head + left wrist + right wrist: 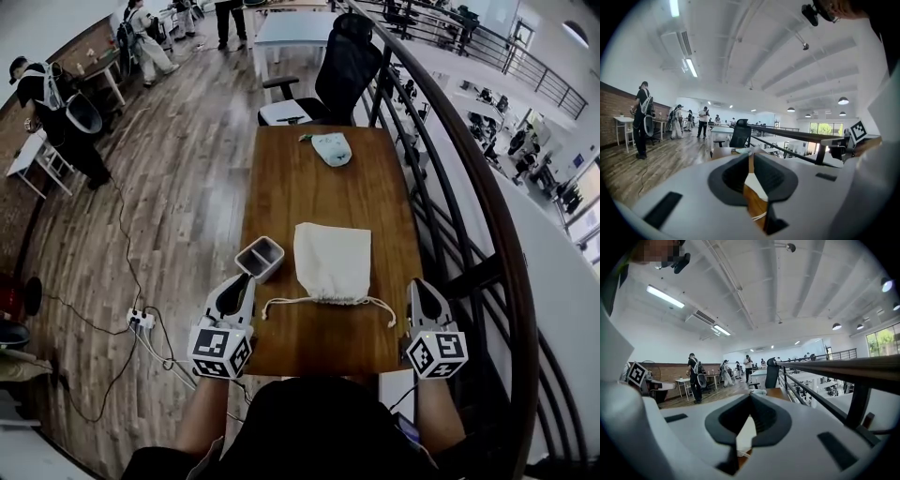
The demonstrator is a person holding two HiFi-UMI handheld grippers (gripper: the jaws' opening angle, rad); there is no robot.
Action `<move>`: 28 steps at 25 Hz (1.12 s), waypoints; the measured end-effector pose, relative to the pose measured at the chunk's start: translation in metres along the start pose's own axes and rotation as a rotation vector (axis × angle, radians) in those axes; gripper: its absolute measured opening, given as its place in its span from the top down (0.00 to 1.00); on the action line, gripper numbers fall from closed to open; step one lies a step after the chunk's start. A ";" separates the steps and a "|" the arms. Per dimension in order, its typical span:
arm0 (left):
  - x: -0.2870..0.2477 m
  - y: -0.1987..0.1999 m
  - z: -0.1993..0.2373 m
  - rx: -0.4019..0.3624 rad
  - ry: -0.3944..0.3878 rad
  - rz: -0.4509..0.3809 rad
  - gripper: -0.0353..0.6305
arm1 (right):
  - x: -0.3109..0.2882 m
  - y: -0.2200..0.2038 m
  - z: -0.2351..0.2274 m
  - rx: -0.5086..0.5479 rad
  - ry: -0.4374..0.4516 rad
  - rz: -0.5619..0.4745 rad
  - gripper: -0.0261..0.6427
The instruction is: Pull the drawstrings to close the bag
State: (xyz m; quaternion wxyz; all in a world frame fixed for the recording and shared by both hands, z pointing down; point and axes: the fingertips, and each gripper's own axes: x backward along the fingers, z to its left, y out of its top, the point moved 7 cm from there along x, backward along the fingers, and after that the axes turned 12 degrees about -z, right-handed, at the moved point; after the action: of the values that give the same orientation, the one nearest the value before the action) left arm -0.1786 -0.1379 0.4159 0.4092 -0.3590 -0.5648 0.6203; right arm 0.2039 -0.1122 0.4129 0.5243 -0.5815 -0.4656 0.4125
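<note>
While the bag point(331, 261) lies flat mid-table with its gathered mouth at 6 o'clock, the left gripper point(242, 281) sits at its 8 o'clock over the table's point(309, 183) left edge. Its jaws stand a thin slit apart. The cord point(286, 301) crosses the gap low, behind the pads, and nothing is pinched between them. The left cube point(221, 352) bears black-and-white square markers.

A grey tray point(260, 258) stands just beside the bag at its 9 o'clock, close ahead of the left jaws. The cord trails from the mouth toward 8 and 4 o'clock.

The right gripper point(419, 286) is at the bag's 4 o'clock, at the table's right edge, jaws closed together and empty. The cord's end lies just beside them. The right cube point(437, 353) is marked the same way.

The table is bare at 12 o'clock up to a small pouch point(331, 148). At 9 o'clock is open floor point(178, 187) with cables point(127, 272). The rail point(469, 187) runs tight along 3 o'clock.
</note>
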 end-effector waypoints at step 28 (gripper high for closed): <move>0.007 -0.004 0.001 0.084 -0.003 -0.044 0.89 | -0.010 -0.005 -0.009 -0.030 0.044 -0.025 0.97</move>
State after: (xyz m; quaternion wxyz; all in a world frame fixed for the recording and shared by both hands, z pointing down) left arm -0.1824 -0.1316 0.4204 0.4365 -0.3278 -0.5468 0.6348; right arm 0.2097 -0.1236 0.4185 0.5307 -0.5925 -0.4673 0.3860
